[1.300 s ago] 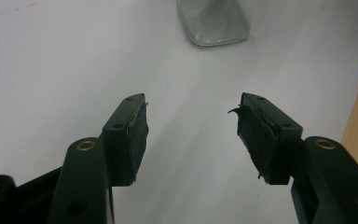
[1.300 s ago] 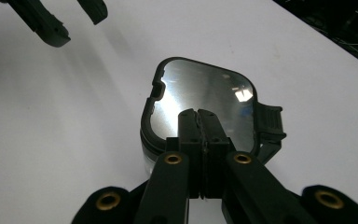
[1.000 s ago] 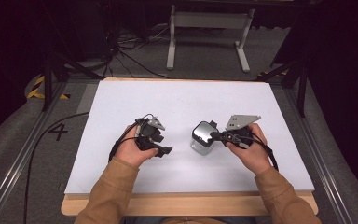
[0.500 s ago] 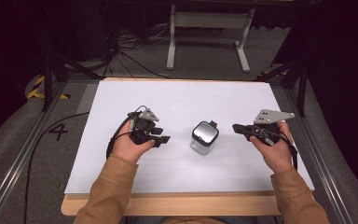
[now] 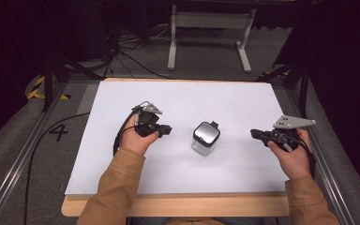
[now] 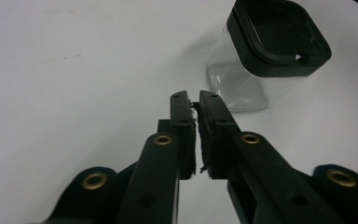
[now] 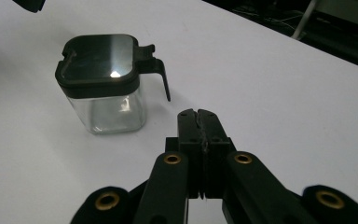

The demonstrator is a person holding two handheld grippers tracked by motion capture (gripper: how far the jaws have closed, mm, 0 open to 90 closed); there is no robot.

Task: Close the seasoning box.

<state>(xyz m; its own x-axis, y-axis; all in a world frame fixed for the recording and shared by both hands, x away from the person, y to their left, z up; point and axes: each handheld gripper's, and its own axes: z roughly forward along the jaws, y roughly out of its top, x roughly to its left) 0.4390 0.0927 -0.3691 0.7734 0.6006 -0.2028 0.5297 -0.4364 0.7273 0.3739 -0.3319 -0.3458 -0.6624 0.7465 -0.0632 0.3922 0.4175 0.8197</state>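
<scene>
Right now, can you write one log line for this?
jar: upright, lid on, untouched | left gripper: just closed, empty | right gripper: shut, empty

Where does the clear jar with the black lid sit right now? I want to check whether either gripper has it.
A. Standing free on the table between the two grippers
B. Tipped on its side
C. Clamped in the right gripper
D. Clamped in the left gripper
A: the jar stands upright on the table, apart from the left gripper and the right gripper.

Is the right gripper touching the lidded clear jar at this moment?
Apart. In the high view, bare white table separates the right gripper from the jar; the right gripper view shows its shut jaws short of the jar, with nothing between them.
</scene>
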